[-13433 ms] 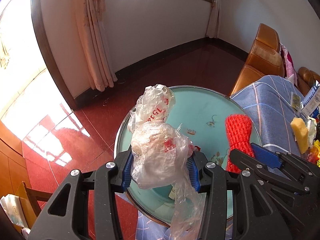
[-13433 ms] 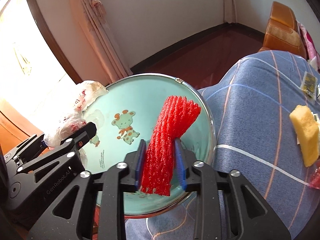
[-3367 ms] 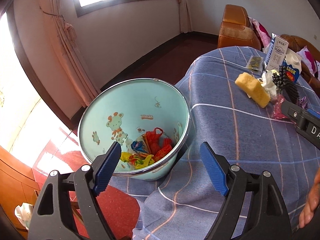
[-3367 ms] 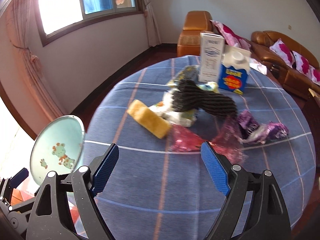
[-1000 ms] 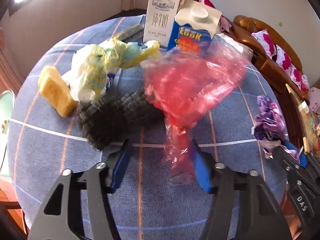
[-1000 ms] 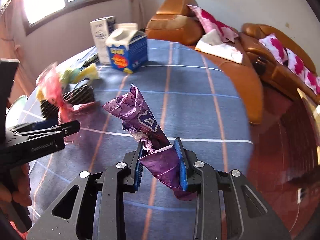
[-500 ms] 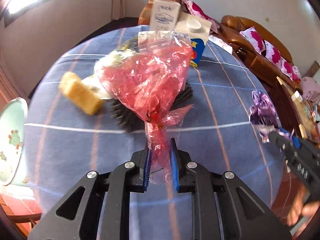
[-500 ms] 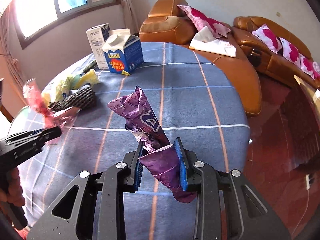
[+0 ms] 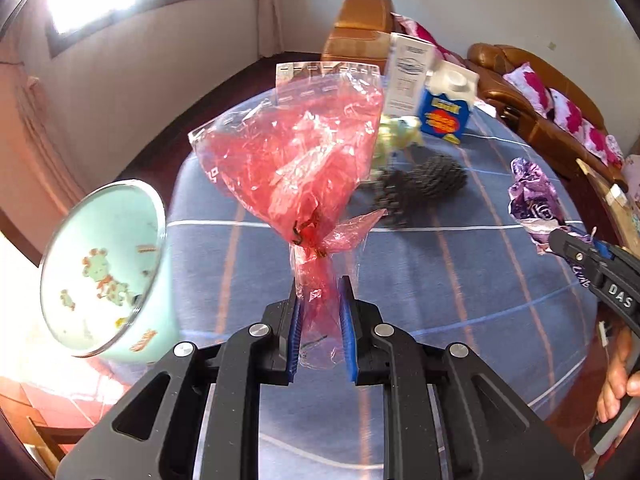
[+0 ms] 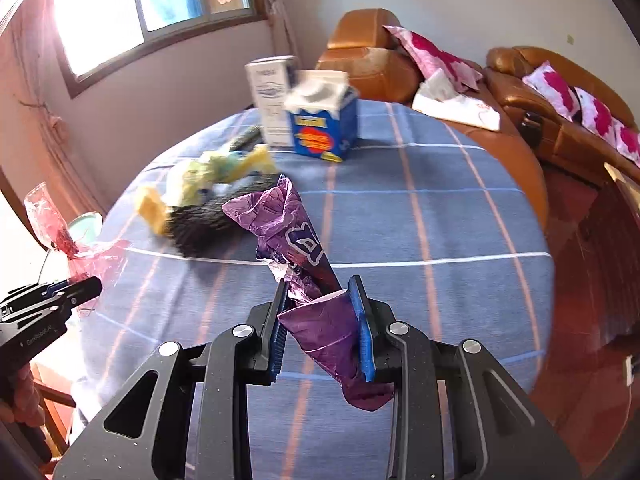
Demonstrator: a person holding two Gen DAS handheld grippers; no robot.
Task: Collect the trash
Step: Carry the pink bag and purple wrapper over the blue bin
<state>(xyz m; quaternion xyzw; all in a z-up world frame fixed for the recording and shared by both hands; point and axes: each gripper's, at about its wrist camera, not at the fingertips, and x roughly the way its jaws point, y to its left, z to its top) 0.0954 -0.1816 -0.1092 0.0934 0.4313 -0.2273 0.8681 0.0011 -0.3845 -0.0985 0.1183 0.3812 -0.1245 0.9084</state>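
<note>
My left gripper [image 9: 320, 300] is shut on the twisted neck of a red clear plastic bag [image 9: 296, 164], which fans out above the blue checked tablecloth [image 9: 460, 288]. The pale green bucket [image 9: 104, 272] with cartoon prints stands tilted at the left, by the table's edge. My right gripper [image 10: 322, 308] is shut on a crumpled purple wrapper [image 10: 296, 236] held over the table. In the left wrist view that purple wrapper [image 9: 536, 204] and the right gripper [image 9: 576, 248] show at the right edge. In the right wrist view the red bag [image 10: 60, 232] and the left gripper [image 10: 76, 282] show at the far left.
On the table lie a black foam net [image 10: 208, 220], a yellow sponge [image 10: 150, 206], a yellow-green bag [image 10: 212, 172], a white carton [image 10: 272, 100] and a blue carton [image 10: 324, 124]. Orange-brown sofas [image 10: 540, 92] with pink cushions stand behind. A person's hand [image 9: 616, 384] holds the right gripper.
The left gripper closed on the red bag's neck, lifted it and swung left, bringing the green bucket into view. The right gripper carried the purple wrapper leftward across the table.
</note>
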